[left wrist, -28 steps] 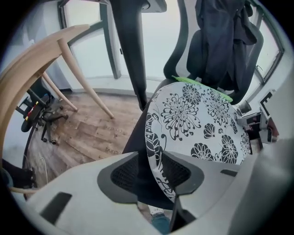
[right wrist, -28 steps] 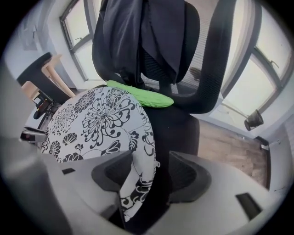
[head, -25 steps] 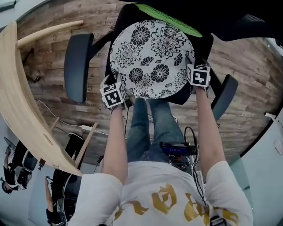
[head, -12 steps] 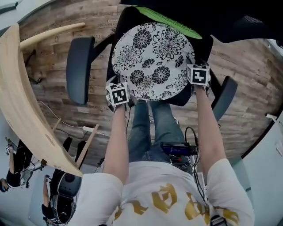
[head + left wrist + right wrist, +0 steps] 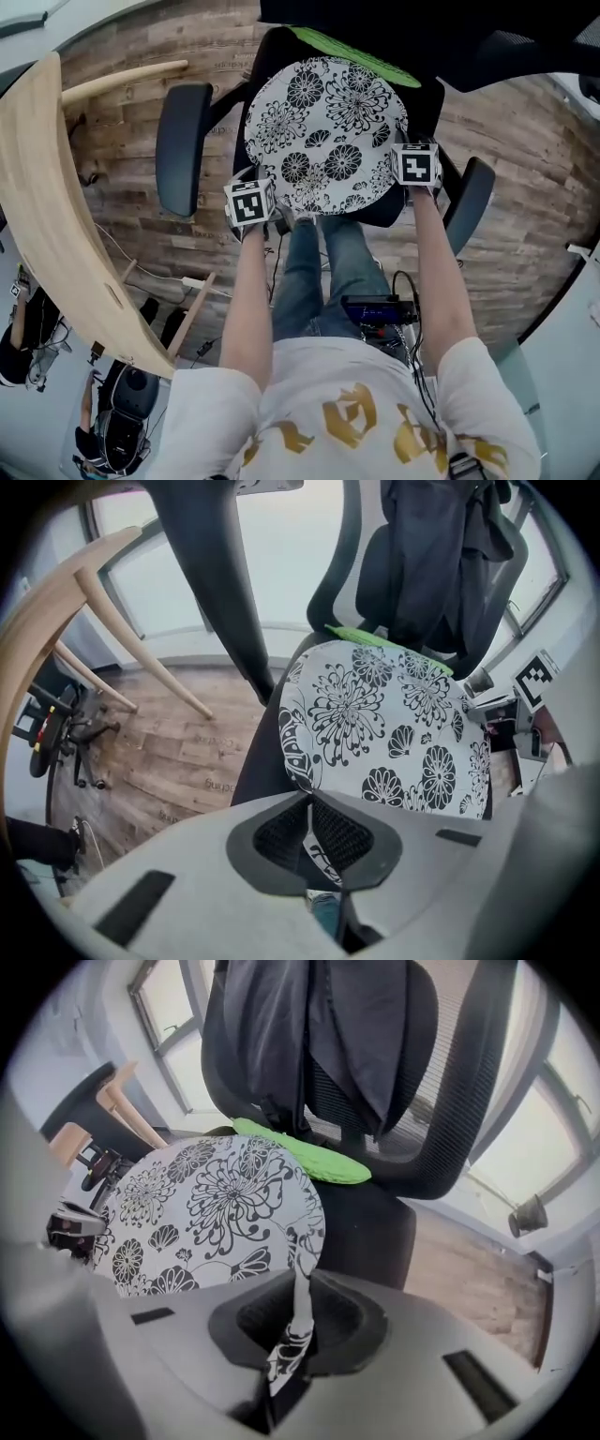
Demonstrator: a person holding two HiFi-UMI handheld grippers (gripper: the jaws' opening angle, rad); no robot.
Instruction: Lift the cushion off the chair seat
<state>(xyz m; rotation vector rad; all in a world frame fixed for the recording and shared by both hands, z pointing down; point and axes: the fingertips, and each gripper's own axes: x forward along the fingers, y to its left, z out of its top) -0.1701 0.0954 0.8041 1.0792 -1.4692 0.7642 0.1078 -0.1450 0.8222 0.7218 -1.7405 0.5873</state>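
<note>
Counts:
- Cushion (image 5: 323, 131), round, floral: 1.
- Chair (image 5: 427, 94): 1.
- Armrests: 2. Left armrest (image 5: 181, 148), right armrest (image 5: 469, 202).
- Green pad (image 5: 356, 49) at far edge of seat: 1.
- Dark garment (image 5: 309, 1026) on the chair back: 1.
- Grippers: 2. Left gripper (image 5: 309, 827); right gripper (image 5: 295, 1321), its jaws closing with cushion edge between them.
- Marker cubes: 2, one per gripper. Left cube (image 5: 249, 202), right cube (image 5: 416, 164).
- Forearms: 2. Left forearm (image 5: 248, 300), right forearm (image 5: 445, 281).
- Wooden table (image 5: 47, 206) at left: 1.
- Black device (image 5: 375, 309) at the person's waist: 1.
</note>
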